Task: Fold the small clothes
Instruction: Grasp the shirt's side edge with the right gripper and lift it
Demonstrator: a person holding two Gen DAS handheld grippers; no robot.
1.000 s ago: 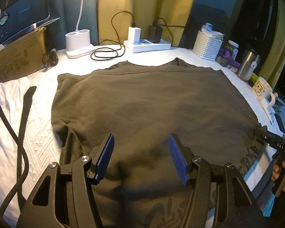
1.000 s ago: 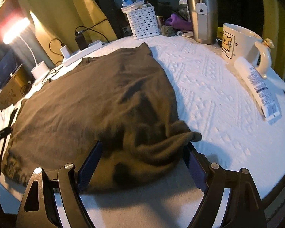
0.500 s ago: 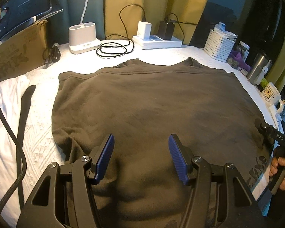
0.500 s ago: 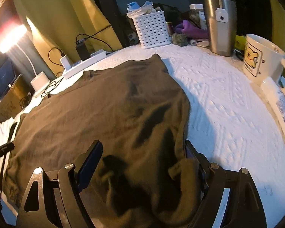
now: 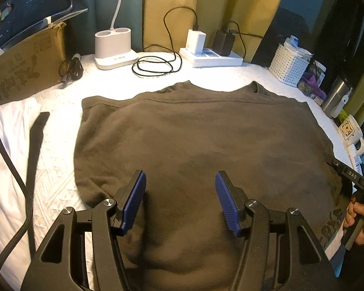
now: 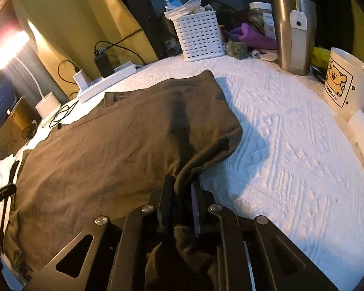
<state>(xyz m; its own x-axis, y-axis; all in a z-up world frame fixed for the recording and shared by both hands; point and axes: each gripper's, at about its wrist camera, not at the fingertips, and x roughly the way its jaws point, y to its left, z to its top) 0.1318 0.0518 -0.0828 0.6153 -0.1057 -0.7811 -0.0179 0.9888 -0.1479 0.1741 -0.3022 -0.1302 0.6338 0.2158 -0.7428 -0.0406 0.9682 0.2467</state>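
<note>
A brown shirt [image 5: 206, 133] lies spread flat on the white textured cover [image 5: 60, 169], collar toward the far side. My left gripper [image 5: 180, 194] hovers open over the shirt's near part. Its blue pads [image 5: 136, 201] stand apart and nothing is pinched between them. In the right wrist view the shirt [image 6: 109, 145] has its right side edge bunched up. My right gripper [image 6: 182, 184] is closing tight on that bunched fold, and cloth fills the gap between its jaws. The right gripper [image 5: 351, 174] and the hand holding it show at the left wrist view's right edge.
Along the far edge stand a lamp base [image 5: 114, 46], coiled cable [image 5: 155, 68], power strip [image 5: 211, 55] and white basket [image 5: 288, 65]. A steel tumbler [image 6: 293, 31], bear mug [image 6: 347, 82] and tube line the right side. A cardboard box [image 5: 26, 68], white cloth and black strap [image 5: 36, 145] sit left.
The right jaws went from wide apart to shut on the shirt's side edge, which now bunches upward. The left gripper drew back a little toward the near edge, still open.
</note>
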